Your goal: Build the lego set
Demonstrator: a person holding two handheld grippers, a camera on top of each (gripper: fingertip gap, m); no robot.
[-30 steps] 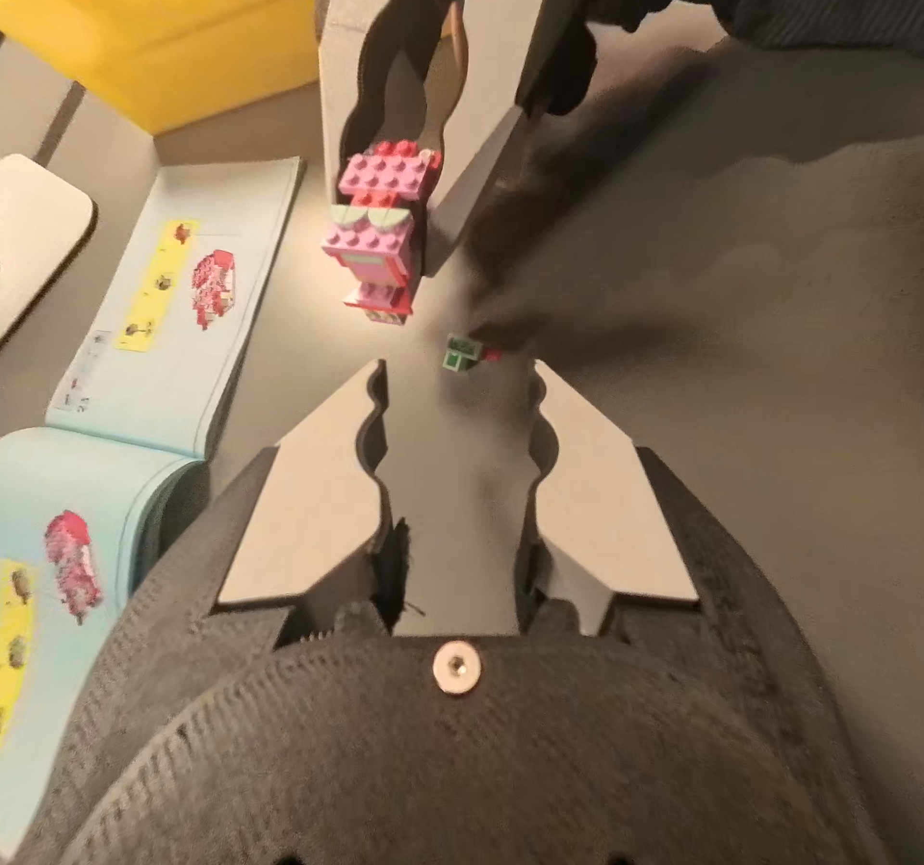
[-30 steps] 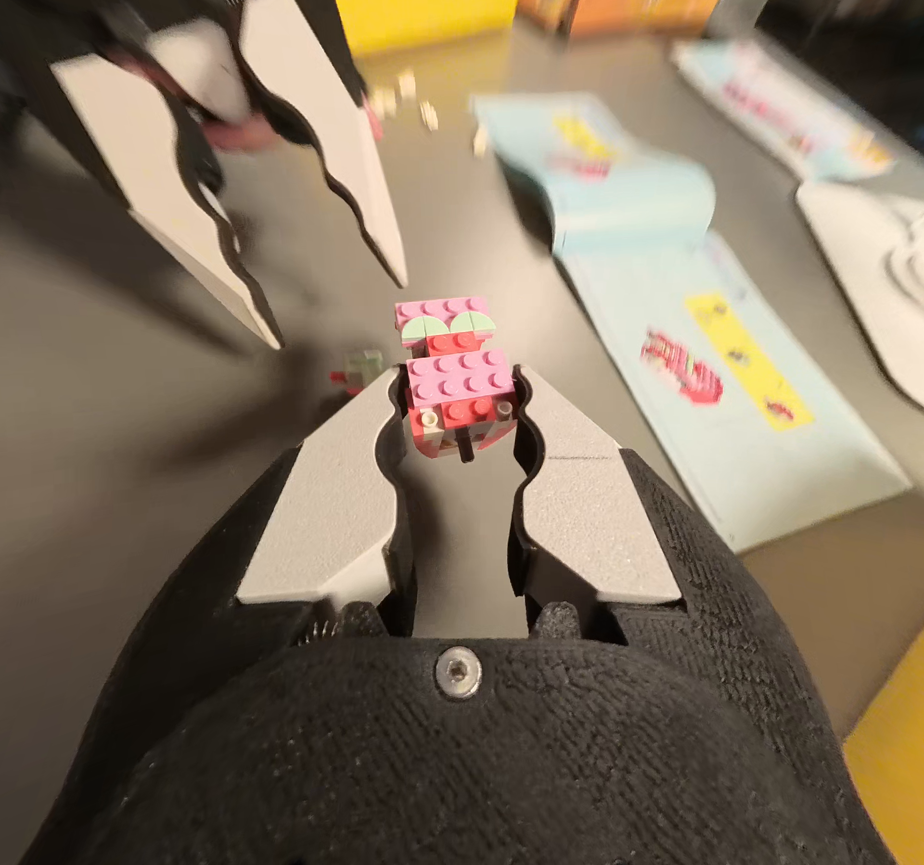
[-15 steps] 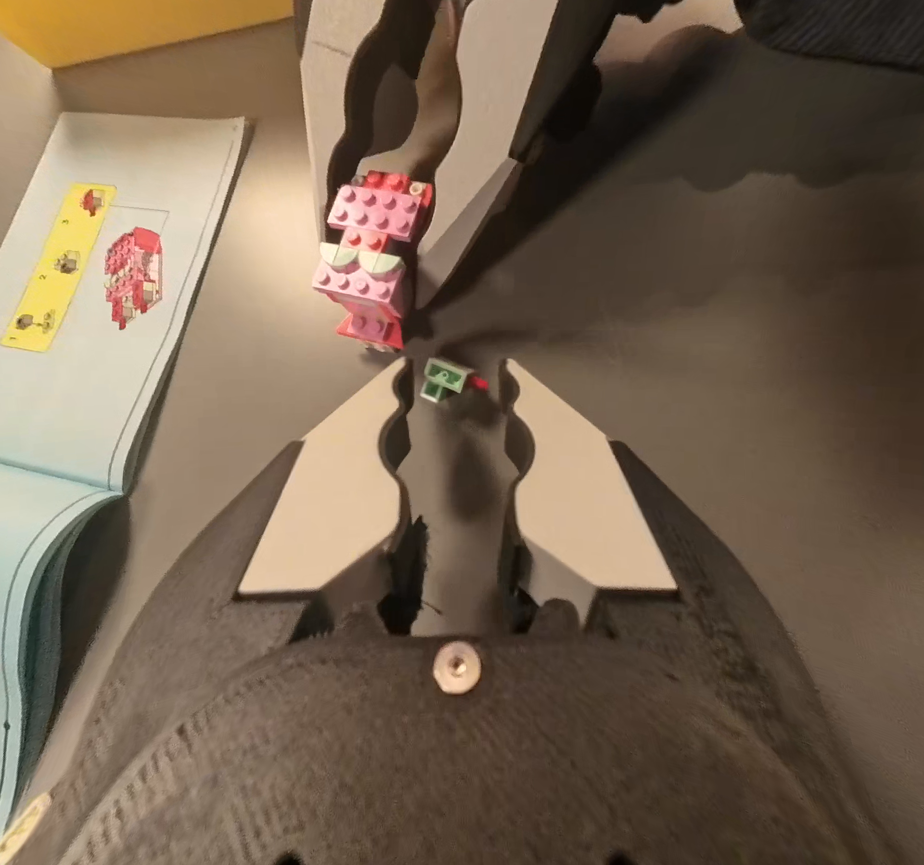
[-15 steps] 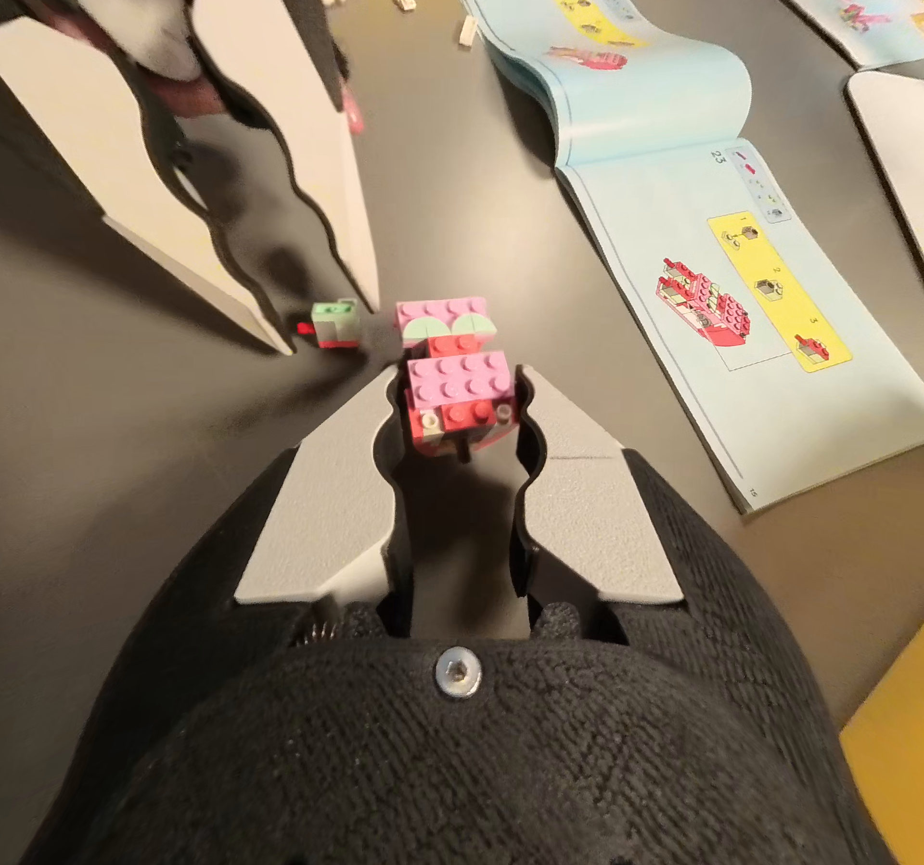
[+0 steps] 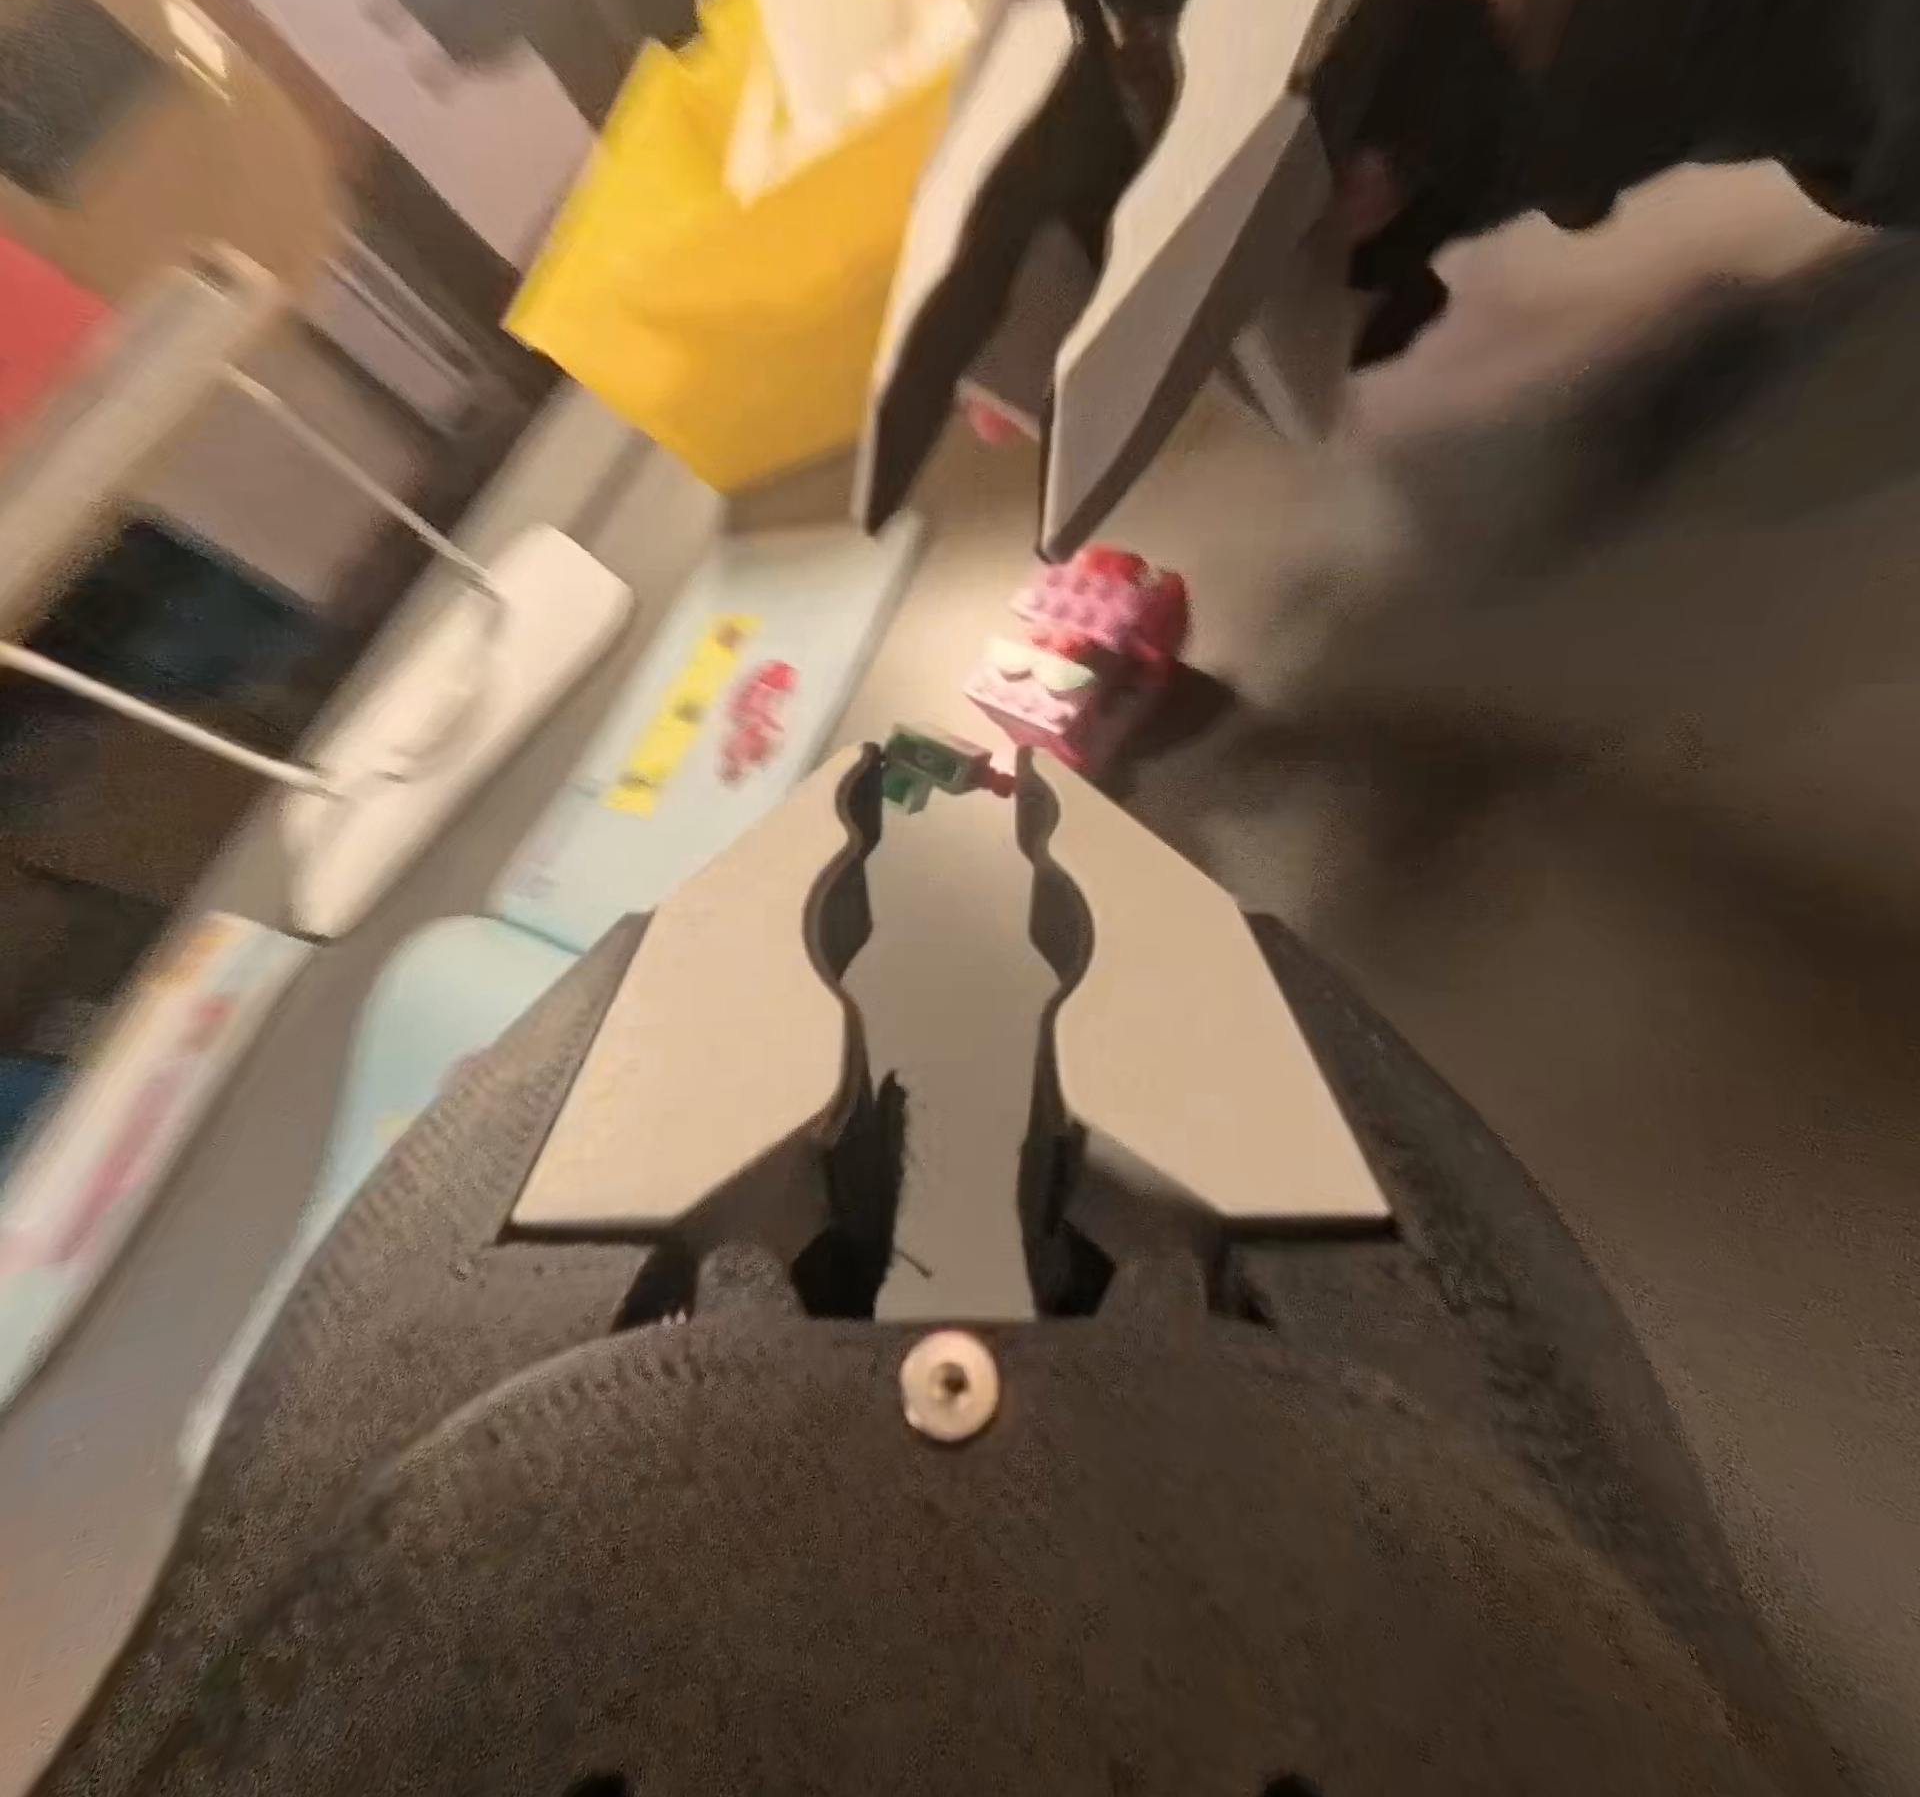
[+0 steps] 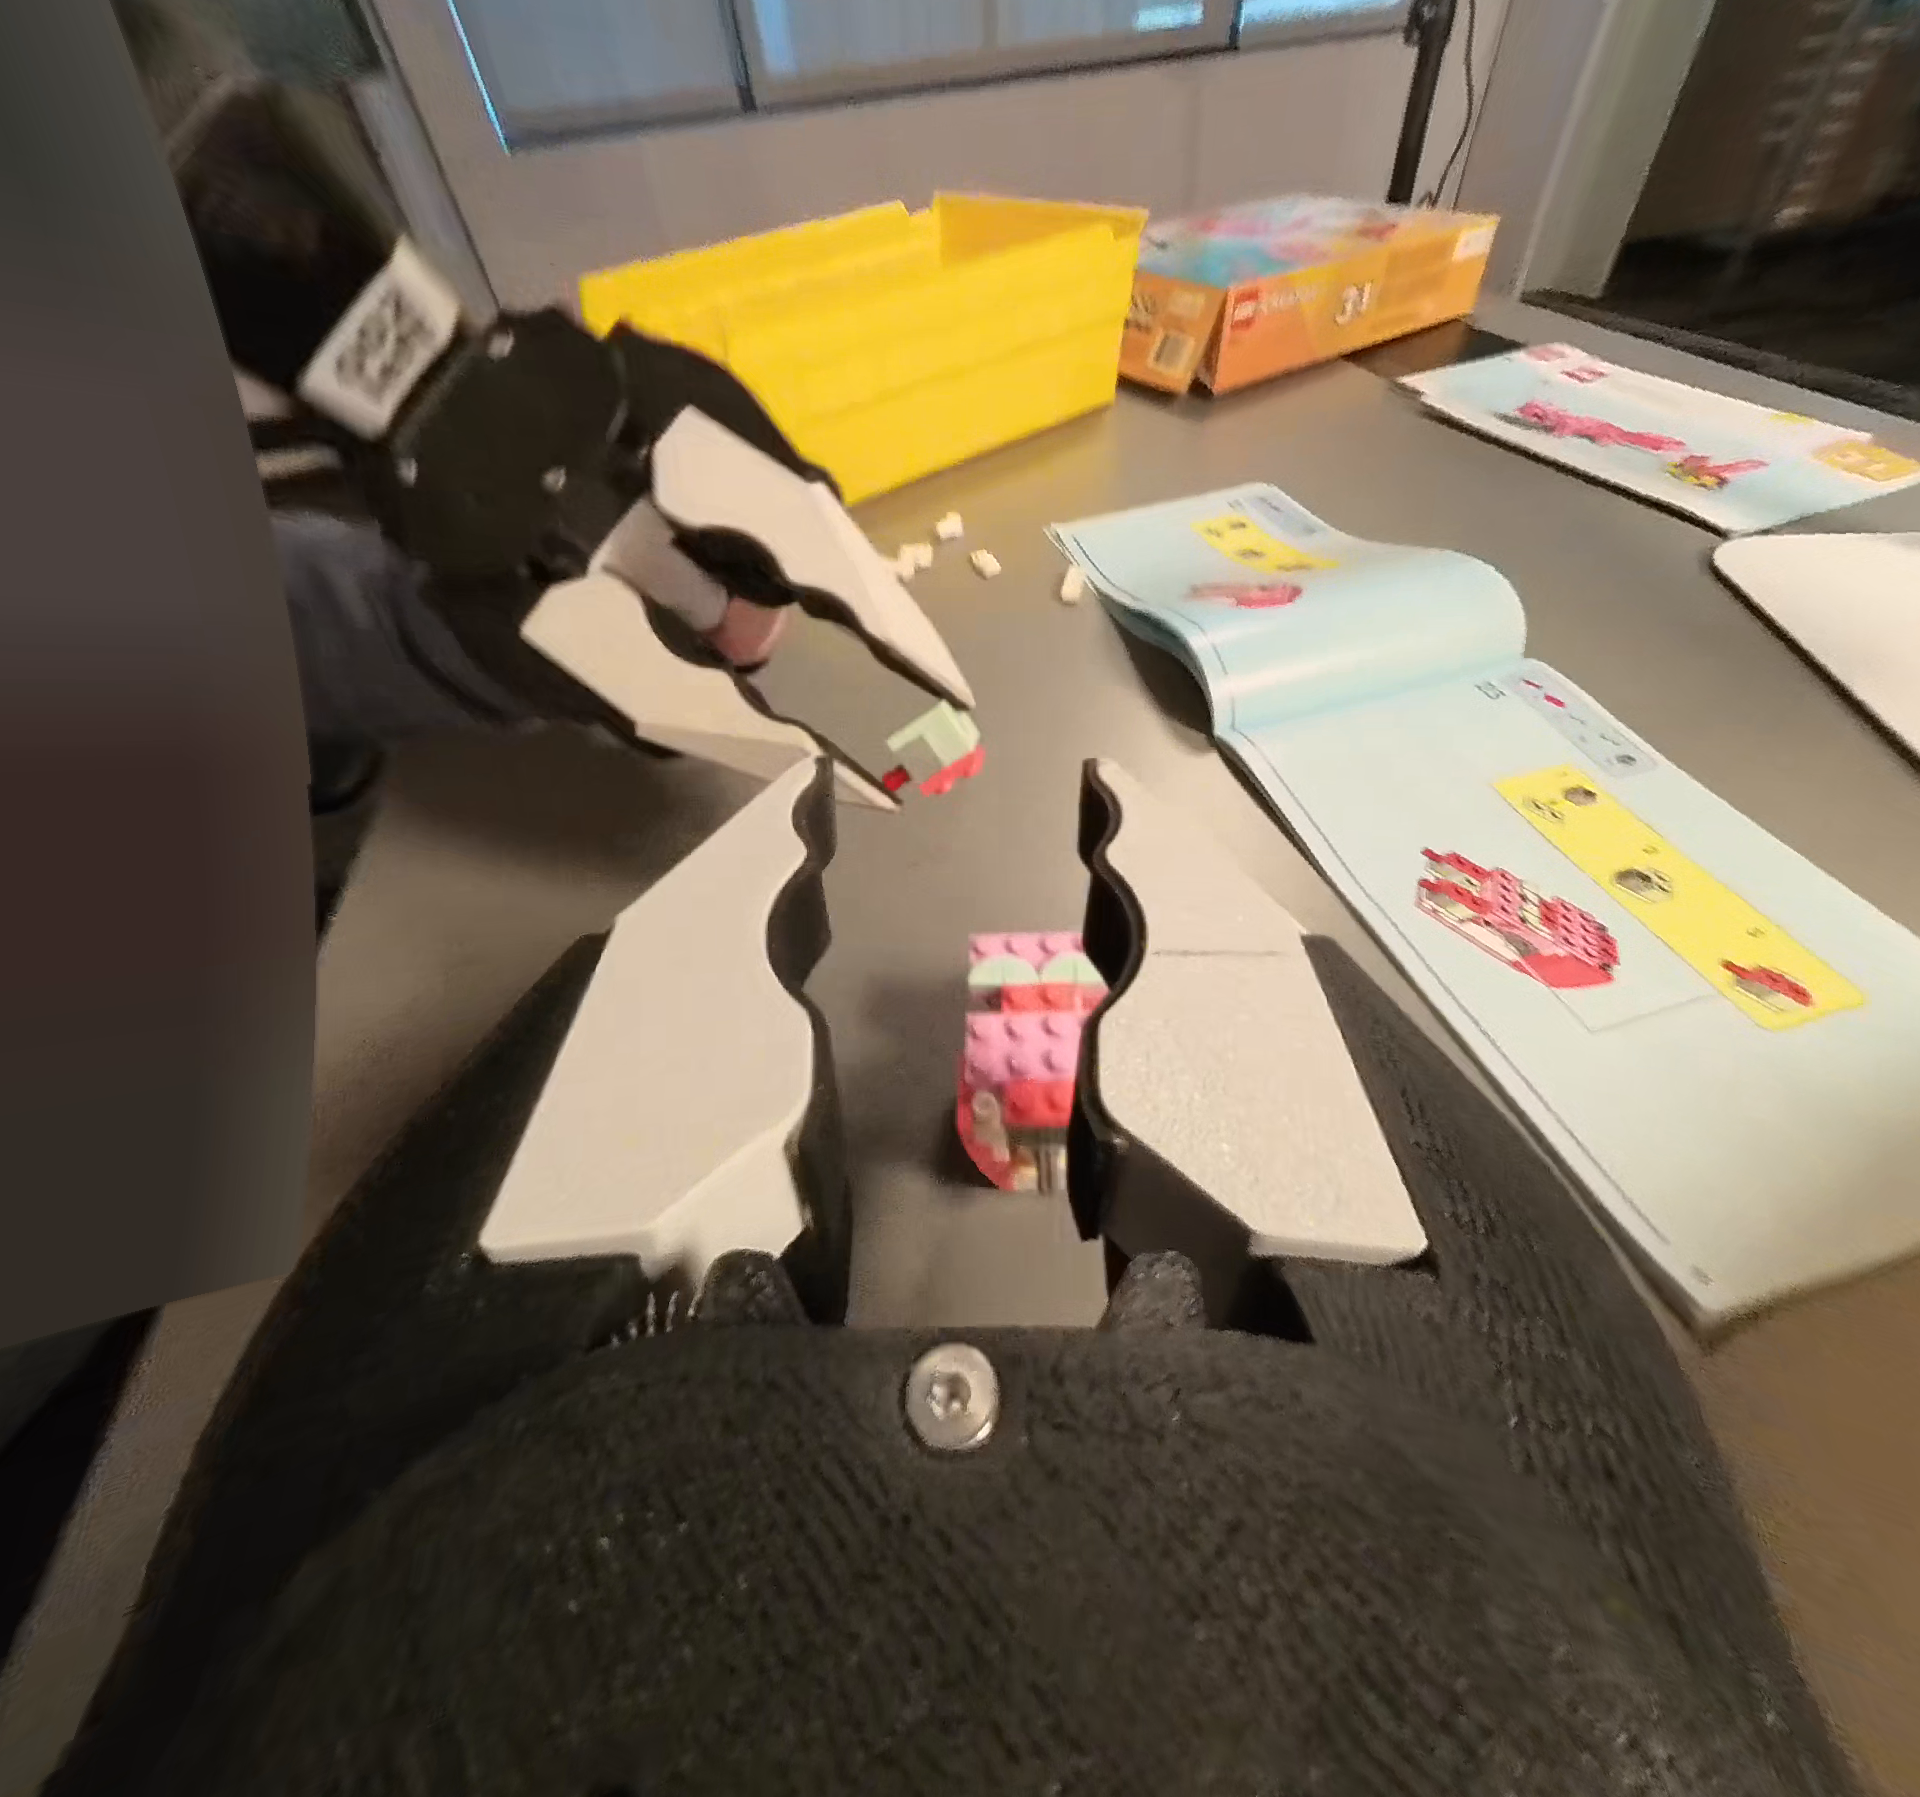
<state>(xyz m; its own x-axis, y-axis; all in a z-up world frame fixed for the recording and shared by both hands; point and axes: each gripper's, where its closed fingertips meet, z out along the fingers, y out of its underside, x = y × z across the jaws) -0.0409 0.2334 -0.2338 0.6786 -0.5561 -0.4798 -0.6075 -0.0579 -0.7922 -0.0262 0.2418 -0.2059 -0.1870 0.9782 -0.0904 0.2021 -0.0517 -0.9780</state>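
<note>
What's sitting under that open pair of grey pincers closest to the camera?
A pink and red brick model stands on the dark table below the right gripper, free of its open fingers. The right-hand finger covers the model's far side.

Two grippers (image 6: 951, 776), two brick builds (image 6: 1023, 1061), two booklets (image 6: 1455, 791), one yellow bin (image 6: 883, 334), one box (image 6: 1309, 303).
</note>
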